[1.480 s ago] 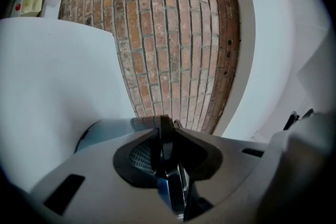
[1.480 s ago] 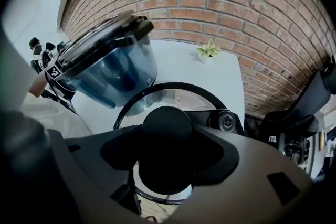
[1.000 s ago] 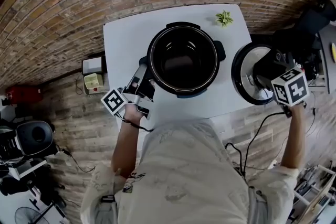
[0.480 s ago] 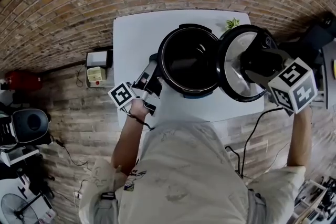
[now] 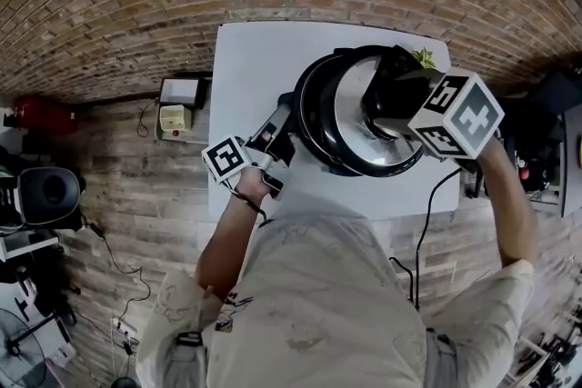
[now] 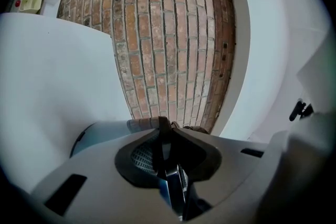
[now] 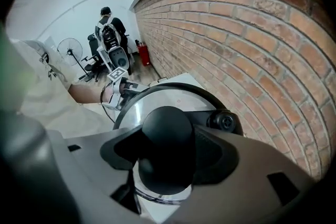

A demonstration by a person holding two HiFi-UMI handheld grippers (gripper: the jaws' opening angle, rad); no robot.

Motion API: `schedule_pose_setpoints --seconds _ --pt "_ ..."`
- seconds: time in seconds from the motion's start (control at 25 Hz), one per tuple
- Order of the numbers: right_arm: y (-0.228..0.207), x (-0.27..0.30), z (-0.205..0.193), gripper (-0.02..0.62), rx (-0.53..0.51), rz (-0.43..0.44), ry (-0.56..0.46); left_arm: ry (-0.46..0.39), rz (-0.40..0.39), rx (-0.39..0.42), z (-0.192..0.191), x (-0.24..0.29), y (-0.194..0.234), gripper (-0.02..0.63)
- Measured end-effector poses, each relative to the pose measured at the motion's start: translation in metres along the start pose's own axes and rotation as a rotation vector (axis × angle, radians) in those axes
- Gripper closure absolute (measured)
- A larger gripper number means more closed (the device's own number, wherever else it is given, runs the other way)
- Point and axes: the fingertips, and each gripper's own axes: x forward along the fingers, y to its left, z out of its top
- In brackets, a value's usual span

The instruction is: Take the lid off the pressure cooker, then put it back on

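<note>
Over cooker (image 5: 346,168), lid (image 5: 350,118) (by its knob) in right hand-held gripper (image 7: 167,155)

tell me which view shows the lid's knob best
The right gripper view: the right gripper clamps the lid knob, large and centred. In the head view that gripper covers the knob; only the lid shows. The left gripper view misses it.

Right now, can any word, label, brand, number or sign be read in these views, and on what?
No text is readable.
Black-and-white marker cubes: square patterns only, no letters.
Round steel pressure cooker lid with black rim: one tiny mark, too small to read.
Red canister on the floor: any print too small to read.
</note>
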Motion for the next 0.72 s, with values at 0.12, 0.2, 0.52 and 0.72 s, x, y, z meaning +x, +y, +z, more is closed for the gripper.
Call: schedule_pose_setpoints --seconds 0.12,0.2,0.52,0.72 --pt "0.002 0.015 0.009 0.304 0.008 0.045 0.024 0.001 0.002 -0.004 0.000 0.000 0.000 0.529" --pt "0.004 0.025 0.013 0.304 -0.007 0.058 0.042 0.001 0.000 -0.006 0.000 0.000 0.000 0.529" --pt "0.000 0.051 0.020 0.303 0.032 0.077 0.096 -0.002 -0.003 -0.021 -0.001 0.000 -0.001 0.529" --pt "0.001 0.060 0.021 0.302 0.018 0.039 0.140 -0.003 -0.004 -0.031 -0.002 -0.001 -0.002 0.529"
